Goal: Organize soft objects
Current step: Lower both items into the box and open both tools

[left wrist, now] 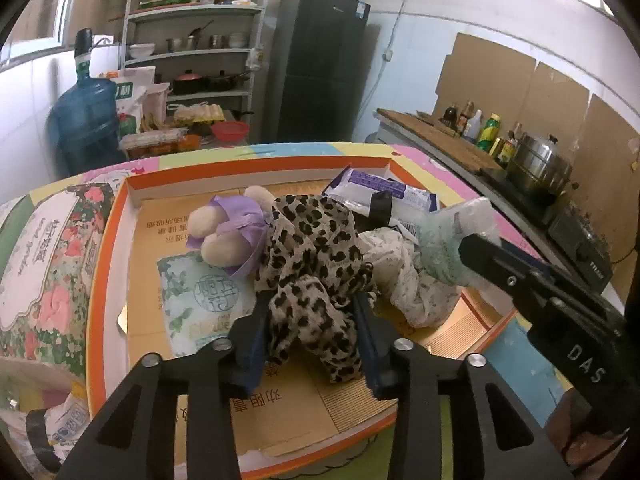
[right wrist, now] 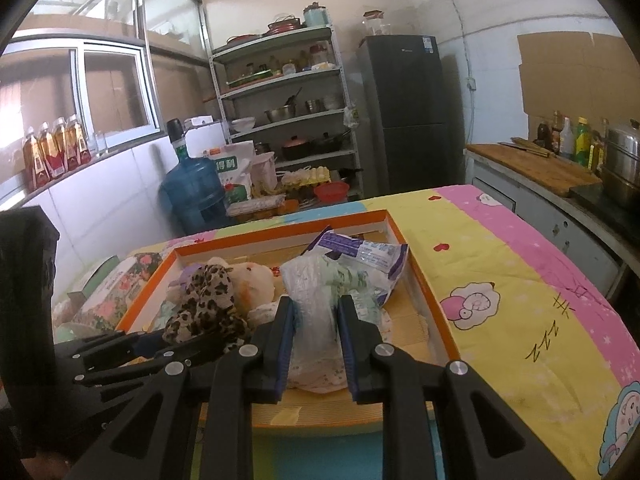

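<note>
Left wrist view alone shows the green-print tissue pack (left wrist: 200,300) flat on the orange tray (left wrist: 96,280) floor, 9 o'clock of the leopard scarf (left wrist: 312,264). Left gripper (left wrist: 310,332): jaws part-open, scarf between them, pads probably loose. Right gripper (right wrist: 314,344): narrow, clamping one clear plastic pack (right wrist: 312,300). One plush toy (left wrist: 228,232), in the tray.

- Left gripper (left wrist: 310,324) angles down over the orange-rimmed tray (left wrist: 94,280), jaws parted, straddling the leopard-print cloth (left wrist: 312,256).
- Right gripper (right wrist: 314,344), over the tray too, pinches a plastic packet (right wrist: 316,292).
</note>
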Tool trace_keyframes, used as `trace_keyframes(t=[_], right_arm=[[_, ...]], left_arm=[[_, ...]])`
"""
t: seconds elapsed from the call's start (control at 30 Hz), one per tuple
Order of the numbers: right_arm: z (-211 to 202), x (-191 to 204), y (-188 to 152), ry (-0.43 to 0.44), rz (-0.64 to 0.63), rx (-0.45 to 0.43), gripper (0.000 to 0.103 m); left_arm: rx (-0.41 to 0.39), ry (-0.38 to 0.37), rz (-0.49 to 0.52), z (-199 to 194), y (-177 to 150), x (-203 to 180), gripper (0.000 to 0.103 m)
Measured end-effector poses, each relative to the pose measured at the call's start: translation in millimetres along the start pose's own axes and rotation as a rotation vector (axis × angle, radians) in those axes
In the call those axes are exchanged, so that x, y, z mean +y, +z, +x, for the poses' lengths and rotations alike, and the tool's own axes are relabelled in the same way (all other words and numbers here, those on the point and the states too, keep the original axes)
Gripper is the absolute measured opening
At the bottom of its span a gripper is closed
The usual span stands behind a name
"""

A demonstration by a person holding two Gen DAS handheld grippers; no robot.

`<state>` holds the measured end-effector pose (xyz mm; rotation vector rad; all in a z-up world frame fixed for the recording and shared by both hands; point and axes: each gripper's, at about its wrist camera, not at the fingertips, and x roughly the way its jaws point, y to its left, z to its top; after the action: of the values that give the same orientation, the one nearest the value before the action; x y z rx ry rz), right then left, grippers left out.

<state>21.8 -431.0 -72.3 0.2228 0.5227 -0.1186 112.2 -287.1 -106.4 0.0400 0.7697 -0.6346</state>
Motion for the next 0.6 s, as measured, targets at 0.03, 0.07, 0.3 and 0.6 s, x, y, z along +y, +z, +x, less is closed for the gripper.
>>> trace_keyframes(t=[0.03, 0.07, 0.3, 0.6], right_arm=[[0.6, 0.0, -0.1, 0.001, -0.002, 0.002, 0.024], [1.4, 0.7, 0.0, 0.002, -0.004, 0.006, 0.024], [4.0, 7.1, 1.1, 0.034, -0.013, 0.019, 0.028], [0.9, 17.2, 3.1, 0.058, -0.013, 0.018, 0.055]], left_arm=[[-0.002, -0.002, -0.003, -1.0, 0.1, 0.2, 0.046], [-0.003, -0.001, -0.003, -1.8, 0.1, 0.0, 0.046], [-0.034, 0.041, 0.015, -16.0, -1.3, -2.2, 0.048], [-0.072, 0.104, 0.01, -40.3, -2.5, 13.8, 0.048]])
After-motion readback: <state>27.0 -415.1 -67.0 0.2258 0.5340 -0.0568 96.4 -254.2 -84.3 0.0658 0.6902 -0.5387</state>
